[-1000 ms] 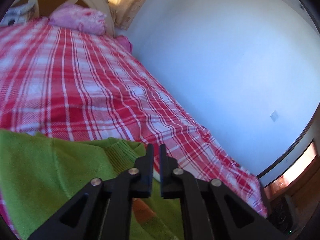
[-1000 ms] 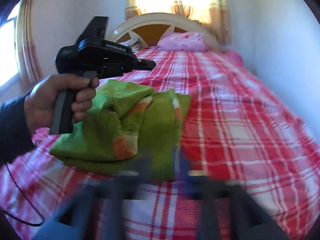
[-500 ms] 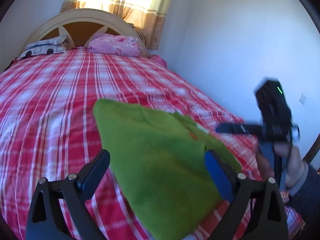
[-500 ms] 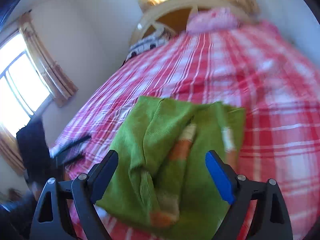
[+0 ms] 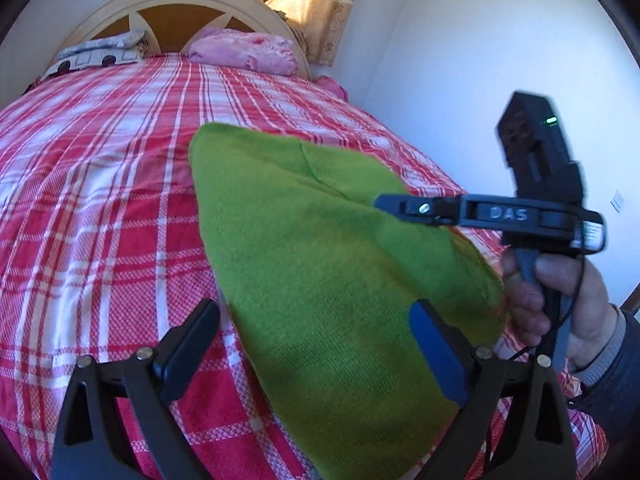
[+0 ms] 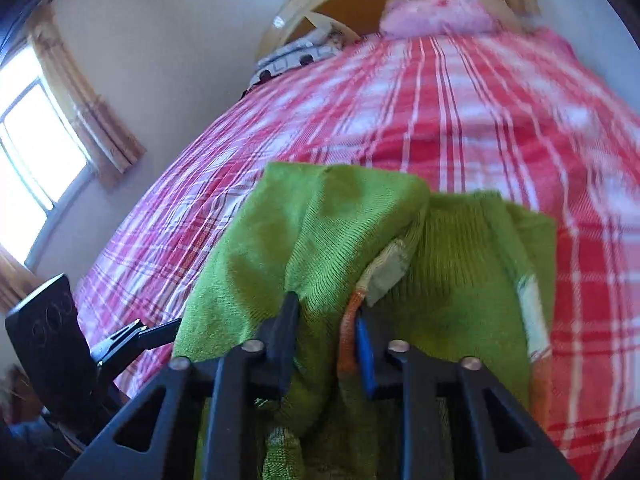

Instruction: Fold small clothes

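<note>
Both grippers at work: right clamped on sweater fold, to lift. Left spread wide, released, hovering above

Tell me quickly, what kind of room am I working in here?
A bedroom, almost certainly: a bed under a red plaid cover, an arched headboard with a pink pillow, and a curtained window.

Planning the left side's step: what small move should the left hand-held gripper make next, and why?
Probably lower the left hand-held gripper onto the green garment and close on its near edge. Its jaws stand wide open above the cloth, holding nothing, while the right hand-held gripper pinches a bunched fold, so only one side is gripped for folding.
</note>
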`<state>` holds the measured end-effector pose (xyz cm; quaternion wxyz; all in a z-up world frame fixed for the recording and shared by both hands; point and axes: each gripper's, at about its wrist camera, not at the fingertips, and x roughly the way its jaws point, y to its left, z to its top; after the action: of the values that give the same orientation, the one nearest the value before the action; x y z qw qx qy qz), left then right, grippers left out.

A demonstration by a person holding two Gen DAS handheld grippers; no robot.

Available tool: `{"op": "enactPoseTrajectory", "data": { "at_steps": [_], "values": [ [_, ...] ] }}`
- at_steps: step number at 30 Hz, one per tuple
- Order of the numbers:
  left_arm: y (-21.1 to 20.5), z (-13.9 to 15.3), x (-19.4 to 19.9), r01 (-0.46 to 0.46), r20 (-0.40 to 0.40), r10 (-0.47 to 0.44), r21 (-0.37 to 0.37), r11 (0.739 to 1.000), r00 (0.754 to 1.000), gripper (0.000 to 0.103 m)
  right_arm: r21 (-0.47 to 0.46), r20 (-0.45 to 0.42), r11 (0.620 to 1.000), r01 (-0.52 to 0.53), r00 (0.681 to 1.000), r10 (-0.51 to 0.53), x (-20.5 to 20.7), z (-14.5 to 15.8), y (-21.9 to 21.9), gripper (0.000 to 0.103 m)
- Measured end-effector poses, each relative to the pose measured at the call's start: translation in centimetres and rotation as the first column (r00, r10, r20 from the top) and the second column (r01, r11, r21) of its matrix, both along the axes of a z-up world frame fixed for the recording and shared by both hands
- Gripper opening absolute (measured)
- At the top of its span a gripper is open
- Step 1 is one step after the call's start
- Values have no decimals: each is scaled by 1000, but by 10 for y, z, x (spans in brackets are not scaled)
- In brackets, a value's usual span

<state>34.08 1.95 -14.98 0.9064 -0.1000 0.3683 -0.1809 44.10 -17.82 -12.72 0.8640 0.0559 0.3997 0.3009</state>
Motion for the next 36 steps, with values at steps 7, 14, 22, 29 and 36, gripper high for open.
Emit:
{"op": "enactPoseTrajectory", "data": {
  "at_steps": [7,14,22,29,36],
  "values": [
    [-6,9,-7,15,26,-15,-8,1000,1000,98,-21,84,997,68,994,-66,-8,42,-23,15],
    [-34,-3,-1,106,-27,-105,59,993,994,101,-91,-21,975,201,979,-203,11,10,-81,16],
    [-25,5,-8,98,-14,-98,36,994,995,101,-82,24,951,298,955,-297,-10,5,-108,57],
    [-5,23,19,-92,27,91,54,994,996,103,-64,144,997,42,989,-33,-55,34,-59,69],
    [-21,-7,31,-46,-76,55,108,993,996,103,-258,17,957,134,991,-135,-41,-22,-66,69]
  ]
}}
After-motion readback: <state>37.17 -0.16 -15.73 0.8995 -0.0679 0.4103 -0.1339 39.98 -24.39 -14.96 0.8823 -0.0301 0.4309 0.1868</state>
